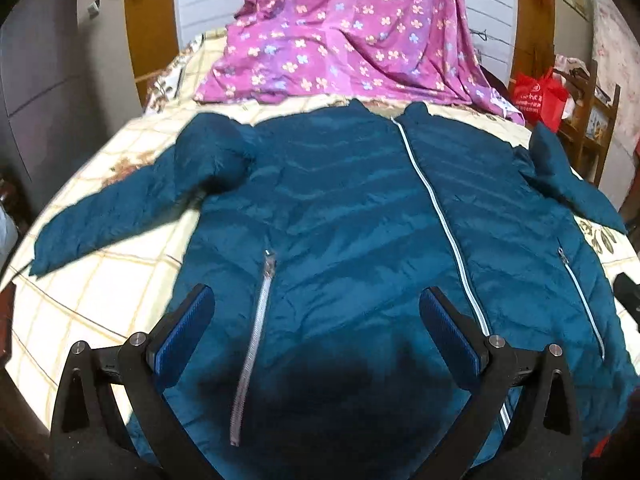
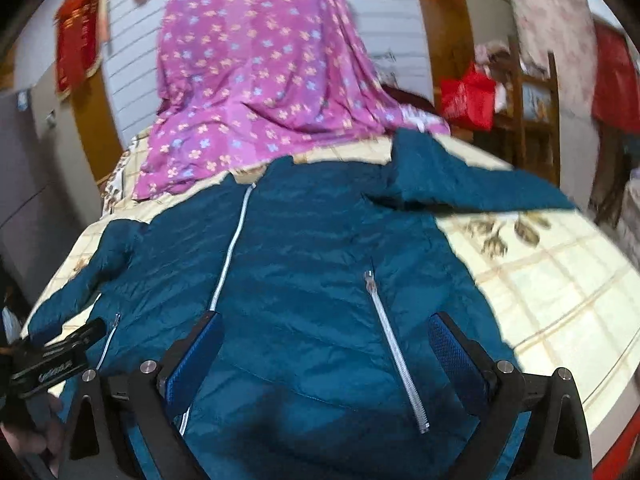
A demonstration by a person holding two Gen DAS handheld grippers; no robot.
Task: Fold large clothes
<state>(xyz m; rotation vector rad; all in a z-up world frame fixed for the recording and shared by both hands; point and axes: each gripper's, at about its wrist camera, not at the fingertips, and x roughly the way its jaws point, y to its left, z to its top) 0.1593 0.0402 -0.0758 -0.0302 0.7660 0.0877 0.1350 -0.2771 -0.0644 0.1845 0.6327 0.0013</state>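
Note:
A teal quilted jacket [image 1: 344,208] lies flat, front up, on the bed, zipped down the middle with a white zipper, both sleeves spread outward. It also shows in the right wrist view [image 2: 304,264]. My left gripper [image 1: 316,300] is open and empty, hovering over the jacket's lower left half by the left pocket zipper [image 1: 256,320]. My right gripper [image 2: 324,324] is open and empty over the lower right half by the right pocket zipper [image 2: 396,352]. The left gripper's body [image 2: 52,356] shows at the far left of the right wrist view.
The bed has a cream checked sheet [image 1: 100,280] with flower prints. A purple floral blanket [image 1: 352,28] is heaped at the far end. A red bag [image 1: 540,96] and a wooden shelf [image 1: 592,128] stand right of the bed. A grey cabinet [image 1: 44,92] stands left.

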